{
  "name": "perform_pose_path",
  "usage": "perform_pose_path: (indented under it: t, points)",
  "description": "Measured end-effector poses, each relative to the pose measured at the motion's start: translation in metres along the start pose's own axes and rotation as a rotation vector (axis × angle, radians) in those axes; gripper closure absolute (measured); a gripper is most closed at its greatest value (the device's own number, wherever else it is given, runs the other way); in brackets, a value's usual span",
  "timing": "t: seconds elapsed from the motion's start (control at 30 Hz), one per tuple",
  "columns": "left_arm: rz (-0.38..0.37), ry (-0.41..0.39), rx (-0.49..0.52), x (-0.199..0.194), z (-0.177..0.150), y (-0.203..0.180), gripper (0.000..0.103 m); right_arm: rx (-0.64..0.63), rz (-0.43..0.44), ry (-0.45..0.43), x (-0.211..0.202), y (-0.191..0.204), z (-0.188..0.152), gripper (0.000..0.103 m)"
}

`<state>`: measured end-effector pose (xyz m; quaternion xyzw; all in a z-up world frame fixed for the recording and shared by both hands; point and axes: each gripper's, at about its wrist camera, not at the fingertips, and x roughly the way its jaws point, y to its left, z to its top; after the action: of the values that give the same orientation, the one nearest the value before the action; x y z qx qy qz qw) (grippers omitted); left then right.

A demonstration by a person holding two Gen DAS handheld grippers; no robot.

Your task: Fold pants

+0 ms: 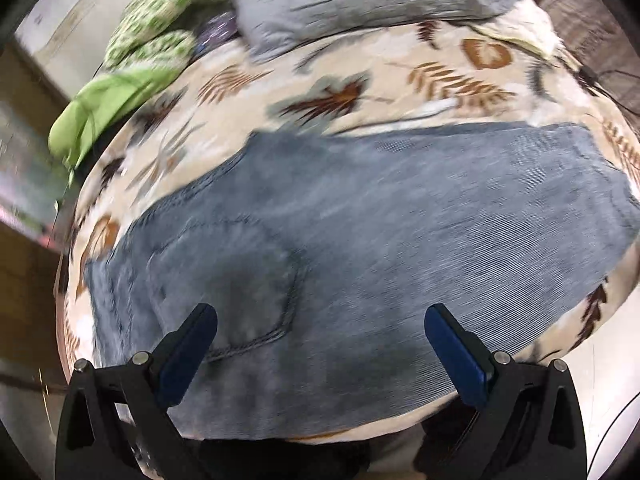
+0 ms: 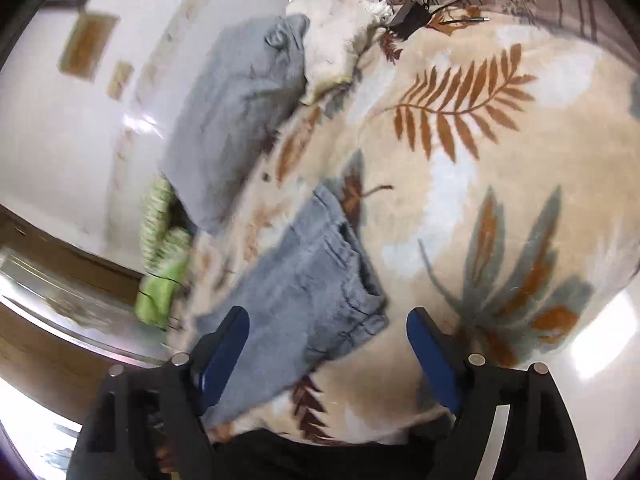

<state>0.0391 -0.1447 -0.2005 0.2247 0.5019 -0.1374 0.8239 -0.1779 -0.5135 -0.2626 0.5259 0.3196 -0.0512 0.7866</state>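
Underneath: cream plush blanket with rust and grey leaf print [image 1: 360, 80], covering a bed; pale wall behind. Blue-grey corduroy pants [image 1: 360, 240] lie flat on it. Grey pillow [image 2: 236, 120] and green patterned cloth [image 1: 152, 40] at the wall side. Left gripper [image 1: 320, 320] and right gripper [image 2: 328, 324]: jaws spread wide, empty, above the pants.

L gripper [image 1: 320, 314]: we see both fingers spread wide, blue pads [image 1: 456, 356] facing inward, nothing pinched between them; pointed steeply down. R gripper [image 2: 328, 316]: jaws also apart, pads [image 2: 222, 350] clear of any contact (view is motion-blurred, so fine detail is lost), tilted down less steeply than L. Black finger mounts w/ silver pivot pins show at bottom of both views.
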Motion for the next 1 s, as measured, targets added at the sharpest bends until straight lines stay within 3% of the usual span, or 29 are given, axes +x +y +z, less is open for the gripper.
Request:
perform_pose_path:
  t: [0.4,0.8,0.87,0.97,1.0]
  points:
    - [-0.089,-0.023,0.110,0.004,0.048,-0.079,0.000,0.148,0.136,0.118,0.042,-0.027,-0.012,0.019]
    - [-0.067,0.053,0.102,0.058,0.074,-0.114,0.000,0.215,0.126,0.078,0.066,-0.028,-0.001,0.019]
    - [-0.084,0.049,0.083,0.060,0.074,-0.112,0.000,0.221,0.122,0.060,0.068,-0.027,0.001,0.023]
    - [-0.101,0.060,0.077,0.061,0.076,-0.111,0.000,0.243,0.107,0.018,0.071,-0.028,0.001,0.043]
    - [-0.103,0.062,0.077,0.061,0.076,-0.110,0.000,0.250,0.092,0.015,0.074,-0.029,0.000,0.062]
